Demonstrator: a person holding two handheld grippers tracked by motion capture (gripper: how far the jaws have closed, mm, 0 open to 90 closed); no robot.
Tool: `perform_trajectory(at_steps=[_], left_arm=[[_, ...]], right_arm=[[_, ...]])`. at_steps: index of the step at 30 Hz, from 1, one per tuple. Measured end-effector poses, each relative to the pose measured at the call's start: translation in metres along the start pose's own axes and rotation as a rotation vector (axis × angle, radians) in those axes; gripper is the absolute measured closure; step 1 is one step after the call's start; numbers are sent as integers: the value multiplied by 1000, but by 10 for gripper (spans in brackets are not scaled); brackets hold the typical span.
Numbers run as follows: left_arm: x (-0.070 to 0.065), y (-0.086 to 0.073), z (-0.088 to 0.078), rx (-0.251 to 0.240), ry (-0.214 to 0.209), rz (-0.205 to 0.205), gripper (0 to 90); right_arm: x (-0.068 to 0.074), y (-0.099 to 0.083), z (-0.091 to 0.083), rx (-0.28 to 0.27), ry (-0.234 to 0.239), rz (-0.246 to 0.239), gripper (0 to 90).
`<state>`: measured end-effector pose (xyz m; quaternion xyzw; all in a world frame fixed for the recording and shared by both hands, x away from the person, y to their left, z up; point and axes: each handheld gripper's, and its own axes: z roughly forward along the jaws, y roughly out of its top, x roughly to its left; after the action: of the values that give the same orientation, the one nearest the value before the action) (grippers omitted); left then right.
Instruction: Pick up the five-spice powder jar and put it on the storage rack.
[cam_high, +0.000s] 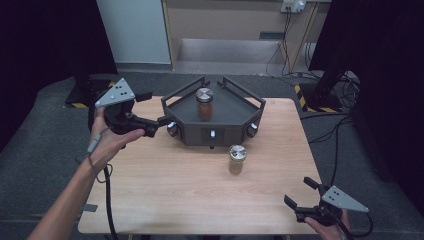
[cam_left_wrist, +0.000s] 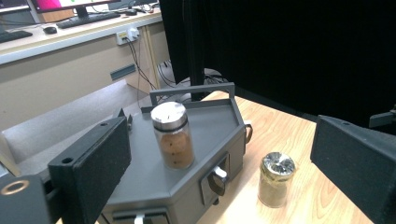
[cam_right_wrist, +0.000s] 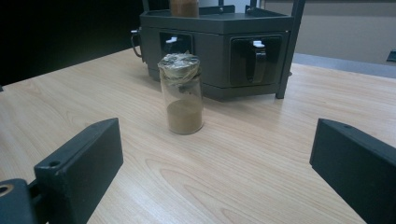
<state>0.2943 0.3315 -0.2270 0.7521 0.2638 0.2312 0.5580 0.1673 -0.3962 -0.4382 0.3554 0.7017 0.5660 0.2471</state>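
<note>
Holding my left gripper (cam_high: 167, 121) spread at 10 o'clock, beside the grey rack (cam_high: 227, 131) carrying one jar (cam_high: 204, 104). My right gripper (cam_high: 301, 193) is spread too, at 5 o'clock from the table jar (cam_high: 237, 159).

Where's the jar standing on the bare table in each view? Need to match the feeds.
High view: jar on the table, centre right, just in front of the grey rack.
Left gripper view: lower right, right of the rack's front corner.
Right gripper view: centre, in front of the rack.
Shared landmark: the grey rack, with a second jar on top.
</note>
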Motion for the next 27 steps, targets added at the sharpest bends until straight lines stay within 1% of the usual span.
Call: perform_trajectory(at_steps=[1, 2, 3, 4, 5, 6, 7, 9, 10, 15, 17, 18, 21, 24, 27], left_arm=[[1, -14, -4, -27, -1, -13, 42], [0, -22, -6, -45, 6, -12, 44], [0, -30, -8, -58, 10, -14, 52], [2, -40, -10, -67, 4, -26, 54], [2, -40, -10, -67, 4, -26, 51], [3, -48, -11, -74, 3, -36, 51], [3, -58, -12, -75, 9, -41, 52], [4, -69, -14, -80, 11, -54, 48], [5, -75, -15, -79, 4, -58, 48], [5, -101, -24, -59, 20, -54, 48], [7, -117, -29, -69, 20, -82, 48], [8, -124, -32, -63, 30, -97, 48], [10, -139, -38, -53, 49, -124, 47], [6, -157, -44, -50, 85, -145, 47], [3, -171, -49, -48, 102, -168, 48]], right_arm=[[0, 0, 0, 1, 0, 0, 31], [0, 0, 0, 2, -1, -1, 31], [0, 0, 0, 2, 0, -2, 31], [0, 0, 1, 3, -1, -2, 32], [0, 0, 1, 3, -1, -2, 32], [0, 1, 1, 4, -1, -4, 32], [1, 0, 0, 3, -2, -4, 32], [0, 0, 0, 2, -2, -4, 32], [1, 0, 0, 2, -3, -5, 32], [1, 1, 0, 2, -3, -7, 33], [1, 1, 0, 2, -4, -7, 33], [1, 0, 0, 2, -3, -7, 33], [0, 1, 1, 4, -1, -6, 33], [1, 1, 1, 4, -2, -8, 34], [1, 1, 1, 5, -5, -6, 35]])
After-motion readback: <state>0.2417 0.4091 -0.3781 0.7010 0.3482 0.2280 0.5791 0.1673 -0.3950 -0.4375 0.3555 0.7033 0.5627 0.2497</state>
